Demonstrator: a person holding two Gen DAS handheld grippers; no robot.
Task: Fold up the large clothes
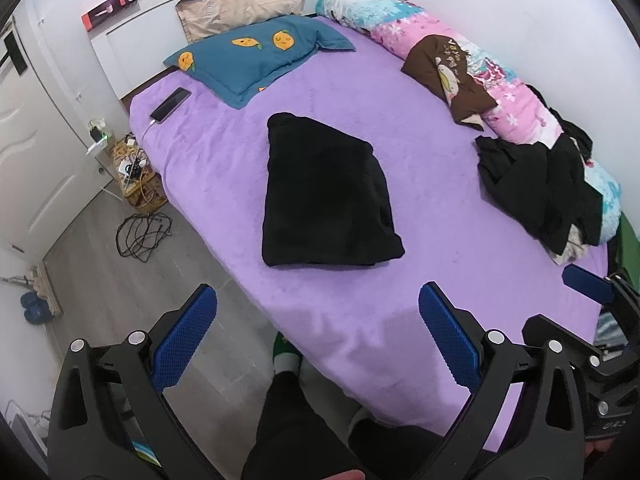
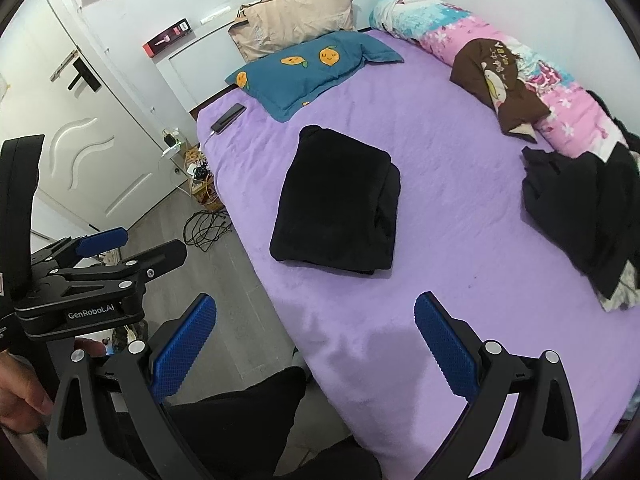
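A black garment (image 1: 328, 196) (image 2: 336, 204) lies folded into a thick rectangle in the middle of the purple bed (image 1: 400, 312) (image 2: 460, 312). A loose heap of dark clothes (image 1: 536, 184) (image 2: 584, 208) sits at the bed's right side against the rolled quilt. My left gripper (image 1: 316, 316) hangs open over the bed's near edge, nothing between its blue pads. My right gripper (image 2: 316, 320) is also open and empty, just short of the folded garment. Neither gripper touches any cloth.
A blue lemon-print pillow (image 1: 256, 56), a beige pillow (image 1: 244, 0) and a phone on a cable (image 1: 171, 105) lie at the head of the bed. A pink-and-blue rolled quilt (image 1: 500, 80) with a brown cushion (image 1: 448, 76) lines the wall. Cables (image 1: 142, 236) lie on the floor. A person's dark-trousered leg (image 1: 296, 428) stands below.
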